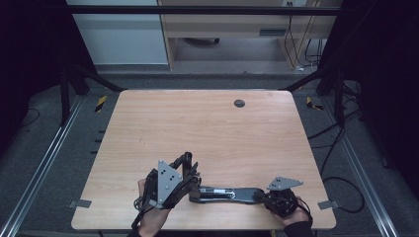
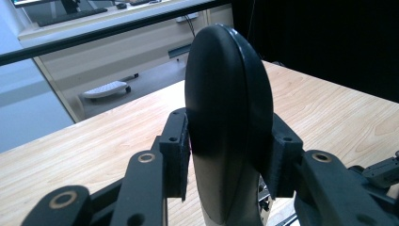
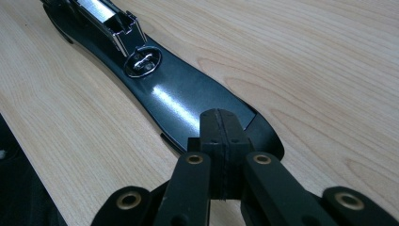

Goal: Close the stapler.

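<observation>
A black stapler [image 1: 232, 193] lies opened out near the table's front edge, between the two grippers. Its flat base [image 3: 188, 94], with the round metal anvil [image 3: 143, 61], rests on the wood. My right gripper [image 3: 220, 127] is shut, pads together with nothing between them, and its tips sit on the base's near end. In the high view the right gripper [image 1: 262, 196] meets the stapler's right end. My left gripper [image 2: 230, 150] is shut on the stapler's rounded black top arm [image 2: 228, 94], which stands upright between the pads. From above, the left gripper [image 1: 190, 177] is at the stapler's left end.
The wooden table [image 1: 197, 128] has a small dark grommet [image 1: 239, 103] near its far edge. Metal rails run along the floor on both sides. Cabinets and cables stand beyond the table, and a white keyboard [image 2: 106, 88] lies on the floor behind it.
</observation>
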Demonstrator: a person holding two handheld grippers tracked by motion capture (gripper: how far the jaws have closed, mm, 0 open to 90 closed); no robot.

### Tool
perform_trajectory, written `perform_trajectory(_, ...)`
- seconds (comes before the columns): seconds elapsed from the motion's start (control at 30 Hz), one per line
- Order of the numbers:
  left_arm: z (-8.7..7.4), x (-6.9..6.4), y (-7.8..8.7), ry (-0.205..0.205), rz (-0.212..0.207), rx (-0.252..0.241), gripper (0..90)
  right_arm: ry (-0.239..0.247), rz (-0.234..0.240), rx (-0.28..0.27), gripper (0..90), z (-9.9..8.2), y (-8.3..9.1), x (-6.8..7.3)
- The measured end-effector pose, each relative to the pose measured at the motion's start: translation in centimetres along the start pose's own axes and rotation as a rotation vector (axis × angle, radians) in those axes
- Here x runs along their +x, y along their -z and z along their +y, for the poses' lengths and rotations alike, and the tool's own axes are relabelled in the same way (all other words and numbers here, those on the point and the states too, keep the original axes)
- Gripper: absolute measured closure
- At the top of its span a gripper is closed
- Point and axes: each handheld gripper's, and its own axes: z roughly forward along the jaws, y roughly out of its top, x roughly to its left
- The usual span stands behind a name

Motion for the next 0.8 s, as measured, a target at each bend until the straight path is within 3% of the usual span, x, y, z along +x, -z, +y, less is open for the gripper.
perform_trajectory(0.8, 0.6, -2.1, -1.0, -0.077, 0.029, 0.001, 58.3, 0.000, 0.003, -0.001, 90.0, 0.0, 0.0, 0.0)
